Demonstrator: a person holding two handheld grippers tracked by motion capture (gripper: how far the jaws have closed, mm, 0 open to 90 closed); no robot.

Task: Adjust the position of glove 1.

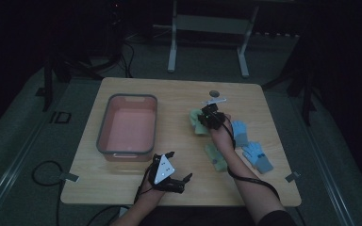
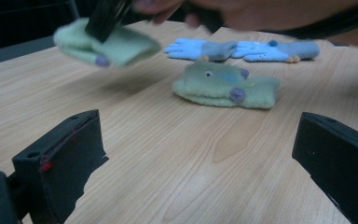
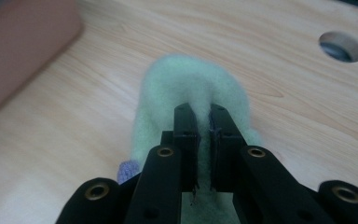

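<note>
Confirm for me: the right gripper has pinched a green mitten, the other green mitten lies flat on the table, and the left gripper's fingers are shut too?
Not quite. The left gripper is open: the left gripper view shows its fingers standing wide apart over bare table. The rest holds: the right gripper is shut on a green mitten, and the other green mitten lies flat.

Tub (image 1: 104, 123) left of mittens (image 1: 215, 157), on table (image 1: 179, 94)
</note>
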